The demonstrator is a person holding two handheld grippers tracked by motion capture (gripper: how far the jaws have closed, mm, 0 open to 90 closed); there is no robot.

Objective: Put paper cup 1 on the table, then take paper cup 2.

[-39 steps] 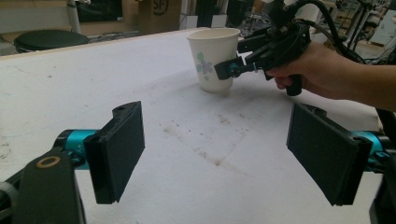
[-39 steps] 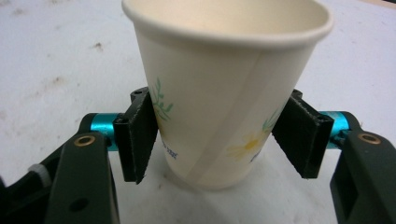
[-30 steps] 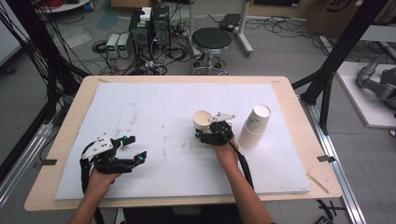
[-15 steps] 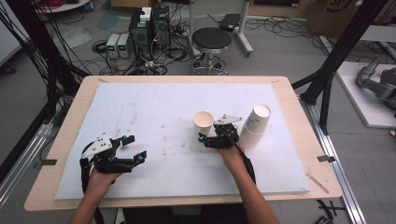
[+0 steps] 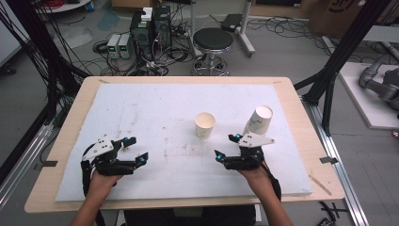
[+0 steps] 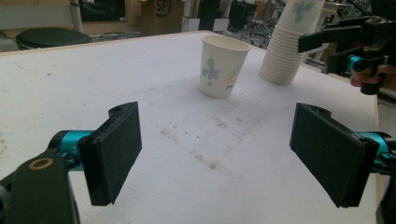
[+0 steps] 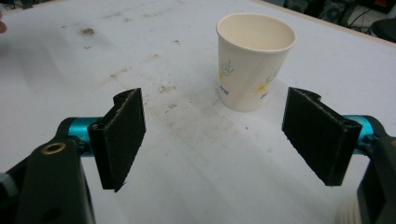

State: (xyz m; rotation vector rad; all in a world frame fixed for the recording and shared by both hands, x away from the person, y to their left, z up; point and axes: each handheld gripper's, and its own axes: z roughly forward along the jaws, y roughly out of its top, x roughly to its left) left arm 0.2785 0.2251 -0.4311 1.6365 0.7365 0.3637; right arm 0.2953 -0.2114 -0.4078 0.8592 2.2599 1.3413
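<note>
Paper cup [image 5: 205, 125] upright near the middle of the surface [image 5: 155, 108], free. Stack of cups [image 5: 258, 121] tilted toward the right edge. Right tool [image 5: 228, 146] just opened wide, nothing between. Left tool [image 5: 134, 149] wide, near the front left corner.

We see a wooden table [image 5: 301, 113] with a white mat [image 5: 155, 113] that covers nearly its whole top, scuffed and stained with dark specks near the middle. On the mat, a single paper cup [image 5: 205, 125] stands upright, just ahead of the right gripper's open jaws and well apart from the left gripper's. A leaning stack of paper cups [image 5: 258, 121] stands beyond the right jaws, beside the single cup.
</note>
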